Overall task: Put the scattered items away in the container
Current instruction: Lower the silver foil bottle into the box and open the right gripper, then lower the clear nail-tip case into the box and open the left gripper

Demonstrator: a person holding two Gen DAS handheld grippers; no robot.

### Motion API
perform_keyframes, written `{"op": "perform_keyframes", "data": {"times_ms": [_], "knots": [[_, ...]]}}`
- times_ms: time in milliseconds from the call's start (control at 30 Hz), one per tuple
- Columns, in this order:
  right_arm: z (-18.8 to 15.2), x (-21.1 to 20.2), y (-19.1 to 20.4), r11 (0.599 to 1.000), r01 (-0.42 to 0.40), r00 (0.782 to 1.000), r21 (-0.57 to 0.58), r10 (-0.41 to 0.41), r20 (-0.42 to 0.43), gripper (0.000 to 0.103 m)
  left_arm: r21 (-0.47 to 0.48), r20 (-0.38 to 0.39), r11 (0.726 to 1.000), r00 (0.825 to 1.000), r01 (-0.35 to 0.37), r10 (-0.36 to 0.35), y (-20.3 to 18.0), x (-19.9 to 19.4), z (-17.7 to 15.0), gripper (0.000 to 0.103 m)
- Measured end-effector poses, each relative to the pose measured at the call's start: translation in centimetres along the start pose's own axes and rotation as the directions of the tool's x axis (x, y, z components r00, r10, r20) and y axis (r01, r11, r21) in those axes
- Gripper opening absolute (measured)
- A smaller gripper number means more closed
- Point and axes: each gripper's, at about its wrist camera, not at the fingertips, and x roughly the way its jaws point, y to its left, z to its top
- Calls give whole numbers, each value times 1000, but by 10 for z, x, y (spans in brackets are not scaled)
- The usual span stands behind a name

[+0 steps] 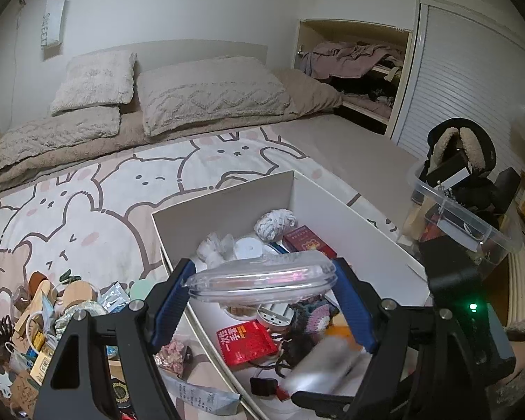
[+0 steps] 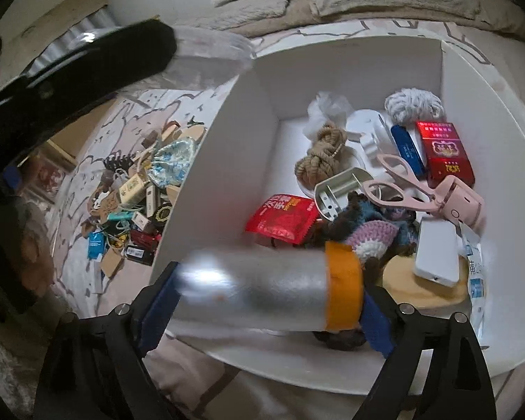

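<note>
A white box sits on the bed and holds several items: a red packet, a red cigarette pack, yarn, a crochet piece. My left gripper is shut on a clear oval plastic case and holds it over the box's near-left rim. My right gripper is shut on a silver tube with an orange band, held over the box's near edge; the tube also shows blurred in the left wrist view. A pile of scattered items lies left of the box.
The pile also shows at lower left in the left wrist view. Pillows lie at the bed's head. A clear plastic bin with dark items stands to the right of the box. An open closet stands behind.
</note>
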Motion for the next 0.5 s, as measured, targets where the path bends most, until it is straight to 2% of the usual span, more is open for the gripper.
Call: {"op": "perform_keyframes", "data": {"times_ms": [33,67,300,500], "knots": [[-1,-2,1,1000,-6,1000,-2,6,5,101,0,-8,1000,1000,1,-1,-2,2,0,79],[-1,-4,2,1000,-12,1000,-6,12,10,103,1,-15,1000,1000,1,-1,-3,3,0,79],[-7,-18,-4,1000,1,1000,-24,-1,24,103,4,-64,1000,998,4,-3,-9,12,-2,79],[-1,-37,-18,1000,18,997,-9,-17,69,103,15,-109,1000,994,0,2,-13,19,-5,79]]}}
